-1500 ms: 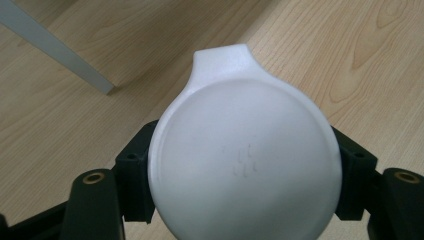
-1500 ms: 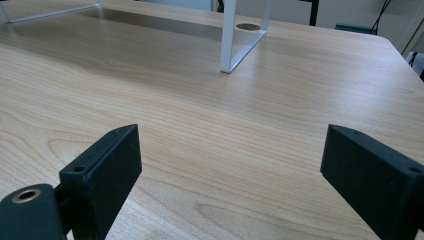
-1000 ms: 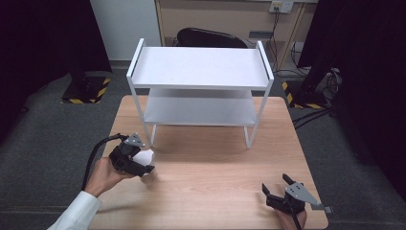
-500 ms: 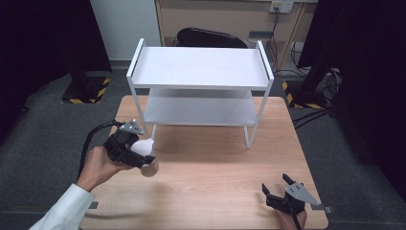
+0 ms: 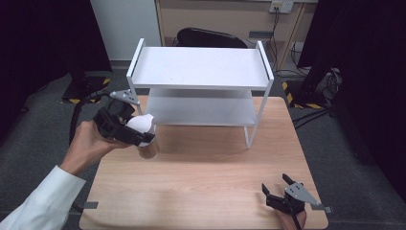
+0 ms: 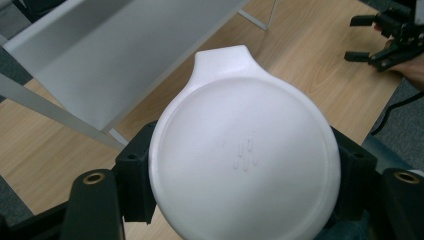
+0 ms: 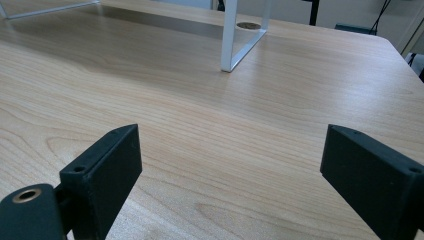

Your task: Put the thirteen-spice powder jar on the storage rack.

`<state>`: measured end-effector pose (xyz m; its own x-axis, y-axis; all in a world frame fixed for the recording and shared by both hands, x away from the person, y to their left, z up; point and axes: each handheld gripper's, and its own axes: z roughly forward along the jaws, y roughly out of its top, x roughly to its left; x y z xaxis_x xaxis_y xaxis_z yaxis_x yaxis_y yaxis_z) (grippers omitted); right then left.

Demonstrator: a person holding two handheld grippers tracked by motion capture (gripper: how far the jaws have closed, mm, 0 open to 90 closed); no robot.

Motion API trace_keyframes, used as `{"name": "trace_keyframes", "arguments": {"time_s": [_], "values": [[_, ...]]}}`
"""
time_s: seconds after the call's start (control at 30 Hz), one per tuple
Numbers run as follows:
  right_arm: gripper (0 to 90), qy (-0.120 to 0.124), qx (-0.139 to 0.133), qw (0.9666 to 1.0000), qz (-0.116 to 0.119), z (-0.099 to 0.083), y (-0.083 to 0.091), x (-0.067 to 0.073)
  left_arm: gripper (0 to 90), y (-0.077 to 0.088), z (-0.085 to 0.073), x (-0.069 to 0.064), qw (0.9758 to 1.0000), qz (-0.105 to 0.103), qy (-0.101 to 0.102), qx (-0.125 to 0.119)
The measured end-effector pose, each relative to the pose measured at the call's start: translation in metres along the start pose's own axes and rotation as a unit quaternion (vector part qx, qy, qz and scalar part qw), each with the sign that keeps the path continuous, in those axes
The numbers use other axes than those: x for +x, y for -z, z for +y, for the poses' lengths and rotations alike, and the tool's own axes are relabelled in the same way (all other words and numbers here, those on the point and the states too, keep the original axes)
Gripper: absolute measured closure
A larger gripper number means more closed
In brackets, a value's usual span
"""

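Wooden table with a white two-tier shelf at its far side, dark room around; left gripper clamped on a white lidded cup, lid facing the gripper's camera, spout tab pointing toward the shelf; cup held in the air over the table's left part, just in front of the shelf's left leg, lower tier ahead and to its right; left hand far nearer the shelf; right gripper low at the table's near right corner, jaws wide apart, nothing between them.
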<state>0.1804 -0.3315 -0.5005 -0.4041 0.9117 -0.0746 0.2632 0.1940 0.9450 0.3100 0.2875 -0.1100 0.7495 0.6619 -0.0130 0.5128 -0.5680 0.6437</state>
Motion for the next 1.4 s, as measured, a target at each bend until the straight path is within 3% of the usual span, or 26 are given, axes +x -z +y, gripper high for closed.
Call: {"name": "trace_keyframes", "arguments": {"time_s": [0.27,0.53,0.67,0.77,0.93,1.03,1.13,1.4], "values": [[9.3,-0.002,-0.003,1.0000,0.001,-0.001,0.001,0.000,30.5,0.025,0.022,-0.007,0.9995,0.012,0.014,-0.025],[9.3,0.000,-0.004,1.0000,0.003,-0.002,0.002,0.000,30.5,0.045,0.063,-0.011,0.9985,0.026,0.032,-0.037],[9.3,0.004,-0.003,1.0000,0.003,-0.002,0.002,0.000,30.5,0.052,0.076,-0.014,0.9982,0.032,0.032,-0.040],[9.3,0.002,-0.002,1.0000,0.003,-0.001,0.002,0.000,30.5,0.060,0.095,-0.018,0.9977,0.040,0.031,-0.045],[9.3,0.003,-0.005,1.0000,0.001,-0.002,0.002,0.000,30.5,0.064,0.111,-0.021,0.9970,0.052,0.034,-0.046],[9.3,0.005,-0.001,1.0000,0.002,-0.001,0.002,0.001,30.5,0.067,0.120,-0.021,0.9953,0.065,0.046,-0.055],[9.3,0.009,-0.001,1.0000,0.002,-0.001,0.002,0.001,30.5,0.066,0.133,-0.015,0.9936,0.073,0.061,-0.060],[9.3,0.007,-0.001,1.0000,0.002,-0.001,0.001,0.001,30.5,0.061,0.149,-0.002,0.9901,0.098,0.074,-0.068]]}}
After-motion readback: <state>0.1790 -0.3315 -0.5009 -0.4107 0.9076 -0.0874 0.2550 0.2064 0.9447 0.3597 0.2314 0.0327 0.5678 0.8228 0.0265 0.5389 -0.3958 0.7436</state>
